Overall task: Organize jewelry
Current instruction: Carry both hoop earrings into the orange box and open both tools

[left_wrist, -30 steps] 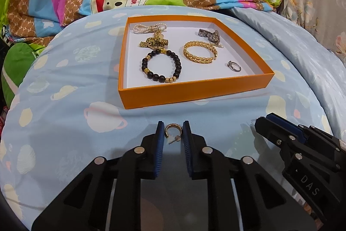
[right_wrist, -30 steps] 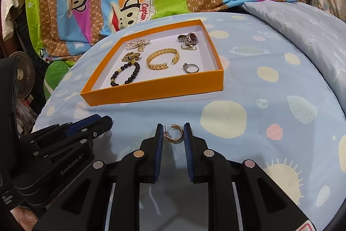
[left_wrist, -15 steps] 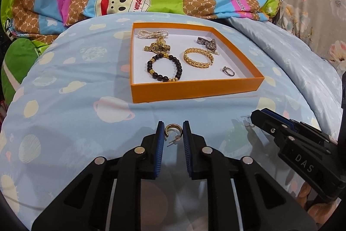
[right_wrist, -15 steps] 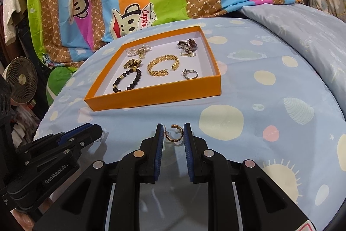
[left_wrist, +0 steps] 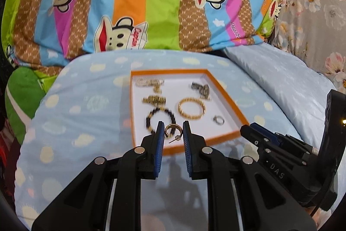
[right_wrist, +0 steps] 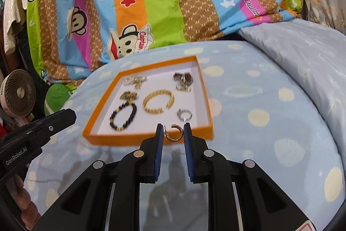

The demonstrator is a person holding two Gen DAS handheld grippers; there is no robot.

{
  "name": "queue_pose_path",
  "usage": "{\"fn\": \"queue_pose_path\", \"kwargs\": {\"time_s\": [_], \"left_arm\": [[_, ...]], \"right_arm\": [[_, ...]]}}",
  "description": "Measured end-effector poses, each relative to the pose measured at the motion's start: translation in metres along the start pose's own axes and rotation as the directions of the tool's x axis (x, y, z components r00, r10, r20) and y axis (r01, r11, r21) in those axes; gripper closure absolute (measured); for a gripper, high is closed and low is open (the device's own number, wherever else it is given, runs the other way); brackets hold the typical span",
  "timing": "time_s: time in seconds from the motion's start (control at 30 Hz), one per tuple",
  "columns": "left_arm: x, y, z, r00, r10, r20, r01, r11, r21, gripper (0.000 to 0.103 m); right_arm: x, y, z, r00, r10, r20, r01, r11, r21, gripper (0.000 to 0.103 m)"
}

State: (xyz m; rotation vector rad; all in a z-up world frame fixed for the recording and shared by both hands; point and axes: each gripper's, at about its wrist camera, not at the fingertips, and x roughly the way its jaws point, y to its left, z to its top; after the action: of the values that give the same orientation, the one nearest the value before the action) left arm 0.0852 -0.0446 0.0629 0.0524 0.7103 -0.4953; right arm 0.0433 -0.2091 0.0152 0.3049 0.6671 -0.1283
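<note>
My left gripper (left_wrist: 172, 130) is shut on a gold hoop earring (left_wrist: 172, 131) and holds it in the air over the near wall of the orange tray (left_wrist: 225, 137). My right gripper (right_wrist: 172, 132) is shut on a matching gold hoop earring (right_wrist: 175, 134) above the tray's near wall (right_wrist: 129, 141). In the tray lie a black bead bracelet (right_wrist: 123, 117), a gold chain bangle (right_wrist: 159, 101), a silver ring (right_wrist: 184, 114), a pearl bow piece (right_wrist: 135, 80), a gold brooch (right_wrist: 129, 96) and dark rings (right_wrist: 183, 78).
The tray rests on a light blue patterned quilt (right_wrist: 259, 118). A striped monkey-print blanket (right_wrist: 151, 3) is piled behind it. A small fan (right_wrist: 18, 93) stands at the far left. The right gripper's body (left_wrist: 281, 157) shows in the left view.
Both grippers have lifted with their earrings and moved forward, from above the quilt in front of the tray to over its near wall. The tray looks farther below.
</note>
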Motion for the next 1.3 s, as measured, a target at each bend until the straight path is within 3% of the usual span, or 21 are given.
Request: {"fn": "queue_pose_path", "kwargs": {"time_s": [0.23,0.47,1.3], "left_arm": [[0.048,-0.003,0.021,1.0,0.011,-0.016,-0.011,1.0,-0.018,0.086],[0.09,0.003,0.017,0.998,0.022,-0.055,-0.024,0.999,-0.036,0.086],[0.11,0.007,0.01,0.995,0.045,-0.09,-0.047,0.998,-0.027,0.086]], "right_arm": [[0.035,-0.003,0.027,1.0,-0.003,0.005,0.003,1.0,0.002,0.085],[0.066,-0.004,0.039,1.0,-0.019,-0.007,0.019,1.0,-0.011,0.085],[0.082,-0.006,0.039,0.999,-0.013,-0.034,0.013,1.0,-0.006,0.085]]}}
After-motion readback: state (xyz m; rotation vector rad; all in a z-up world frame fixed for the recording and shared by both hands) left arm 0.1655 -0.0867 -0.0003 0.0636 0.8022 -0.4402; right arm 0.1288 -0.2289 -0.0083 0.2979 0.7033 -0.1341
